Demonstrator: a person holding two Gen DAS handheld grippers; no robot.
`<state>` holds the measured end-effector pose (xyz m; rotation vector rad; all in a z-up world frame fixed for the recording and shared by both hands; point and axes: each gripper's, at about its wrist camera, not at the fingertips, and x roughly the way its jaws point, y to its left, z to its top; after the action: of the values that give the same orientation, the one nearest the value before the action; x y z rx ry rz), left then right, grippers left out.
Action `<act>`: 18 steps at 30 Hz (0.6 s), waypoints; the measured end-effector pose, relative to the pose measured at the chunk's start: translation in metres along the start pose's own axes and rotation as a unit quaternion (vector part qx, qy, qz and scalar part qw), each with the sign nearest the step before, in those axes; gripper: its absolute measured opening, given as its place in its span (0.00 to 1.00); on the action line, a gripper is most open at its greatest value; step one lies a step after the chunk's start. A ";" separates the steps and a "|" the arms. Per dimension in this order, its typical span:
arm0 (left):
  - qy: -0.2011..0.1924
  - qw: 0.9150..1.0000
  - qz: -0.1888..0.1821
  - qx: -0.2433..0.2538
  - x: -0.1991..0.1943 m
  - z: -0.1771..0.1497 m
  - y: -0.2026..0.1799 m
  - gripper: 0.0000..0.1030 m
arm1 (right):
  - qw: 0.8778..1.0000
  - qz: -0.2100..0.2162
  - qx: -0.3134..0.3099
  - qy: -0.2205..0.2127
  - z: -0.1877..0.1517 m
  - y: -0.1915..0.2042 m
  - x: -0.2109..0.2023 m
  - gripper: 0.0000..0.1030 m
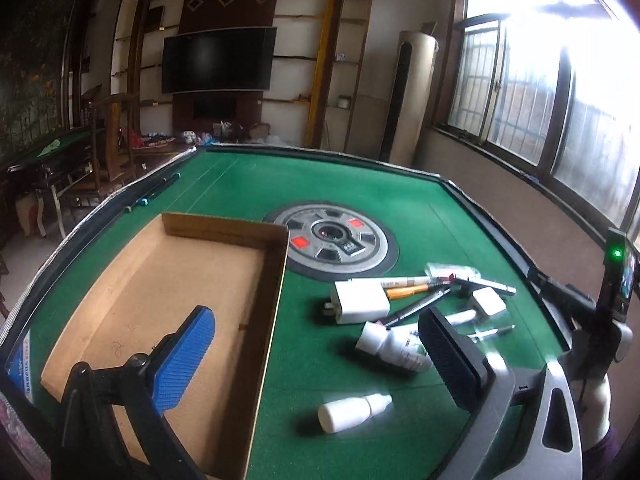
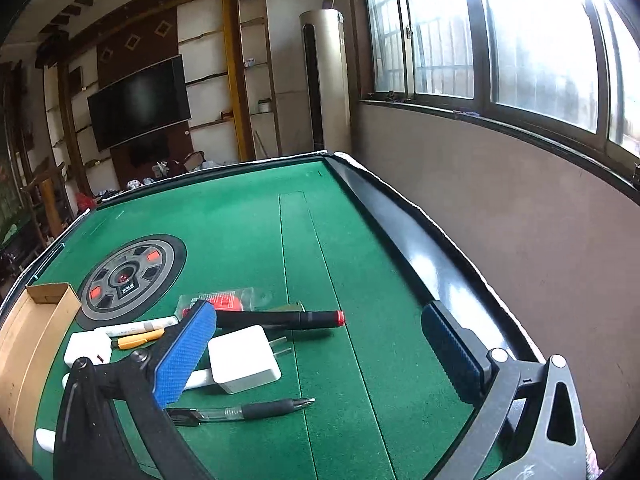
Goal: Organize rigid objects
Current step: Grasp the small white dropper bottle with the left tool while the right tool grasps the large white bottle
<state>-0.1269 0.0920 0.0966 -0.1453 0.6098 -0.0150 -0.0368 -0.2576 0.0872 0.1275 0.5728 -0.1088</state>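
Note:
A shallow cardboard box [image 1: 160, 300] lies on the green table's left; its corner shows in the right wrist view [image 2: 40, 312]. Right of it lies a heap: a white charger [image 1: 360, 300], pens [image 1: 408, 290], a white bottle [image 1: 394, 346], a small dropper bottle [image 1: 352, 412]. My left gripper [image 1: 320, 352] is open and empty, one finger over the box, the other over the heap. My right gripper [image 2: 320, 360] is open and empty above a white charger [image 2: 242, 358], a clear pen [image 2: 248, 412] and a black marker with a red cap [image 2: 288, 319].
A round grey control hub [image 1: 336, 244] sits in the table's middle. The table has a raised black rim [image 2: 420, 248]. The wall and windows are close on the right. My right gripper's body [image 1: 600, 320] shows at the left wrist view's right edge. Chairs and another table stand at far left.

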 end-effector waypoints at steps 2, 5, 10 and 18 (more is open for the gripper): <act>0.022 0.999 -0.010 0.023 0.007 -0.012 -0.005 1.00 | 1.000 0.005 0.003 0.012 -0.002 -0.001 0.004 1.00; 0.051 0.997 -0.023 0.053 0.017 -0.029 -0.020 1.00 | 1.000 0.010 0.002 0.022 -0.007 -0.001 0.005 1.00; 0.066 0.993 -0.020 0.094 0.028 -0.041 -0.035 1.00 | 1.000 0.017 -0.005 0.022 -0.010 0.003 0.002 1.00; 0.098 0.976 -0.037 0.191 0.043 -0.064 -0.054 0.99 | 0.999 0.027 -0.012 0.034 -0.011 0.010 0.005 1.00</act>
<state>-0.1267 0.0275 0.0279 0.2102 0.7874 -0.2194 -0.0370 -0.2469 0.0757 0.1226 0.6378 -0.0455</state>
